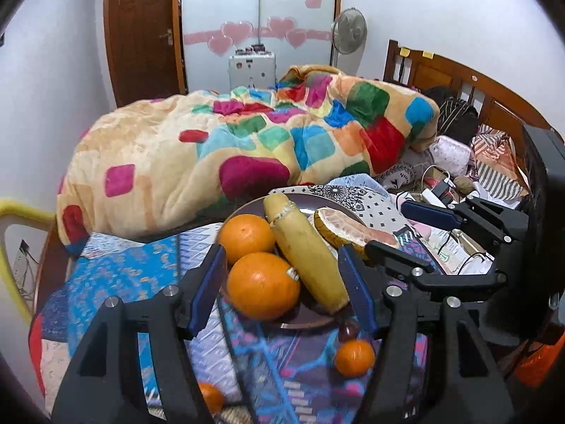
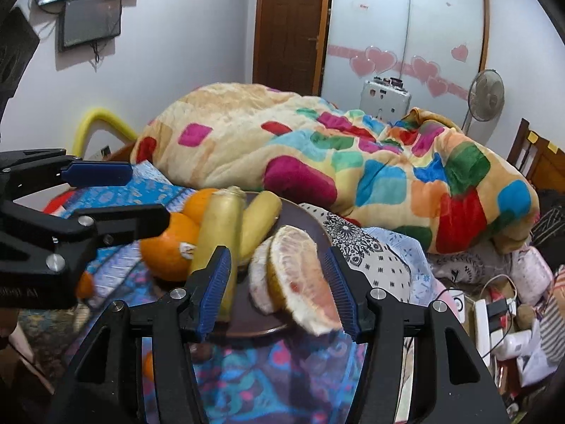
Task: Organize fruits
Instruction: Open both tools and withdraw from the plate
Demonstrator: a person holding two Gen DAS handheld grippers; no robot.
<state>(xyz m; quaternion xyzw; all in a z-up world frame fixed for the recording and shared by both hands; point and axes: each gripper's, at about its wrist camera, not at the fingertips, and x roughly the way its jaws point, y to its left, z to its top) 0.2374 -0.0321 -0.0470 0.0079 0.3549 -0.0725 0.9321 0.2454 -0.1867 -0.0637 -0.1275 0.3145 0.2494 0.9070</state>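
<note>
A dark round plate (image 1: pixel 303 321) (image 2: pixel 254 318) lies on the patterned bedspread. On it are two oranges (image 1: pixel 263 284) (image 2: pixel 169 247), two yellow bananas (image 1: pixel 307 254) (image 2: pixel 220 233) and pomelo wedges (image 1: pixel 349 229) (image 2: pixel 300 275). A small orange (image 1: pixel 354 358) and a dark small fruit (image 1: pixel 348 328) lie on the cloth just in front of the plate; another small orange (image 1: pixel 211 396) lies lower left. My left gripper (image 1: pixel 282 282) is open, its jaws around the near orange and banana. My right gripper (image 2: pixel 279 282) is open, with the pomelo wedges between its jaws.
A bunched colourful blanket (image 1: pixel 247 148) (image 2: pixel 335 162) lies behind the plate. Cables, chargers and clothes (image 1: pixel 441 194) (image 2: pixel 494 304) clutter the right side by the wooden headboard (image 1: pixel 459 81). A yellow rail (image 1: pixel 21 212) stands at the left bed edge.
</note>
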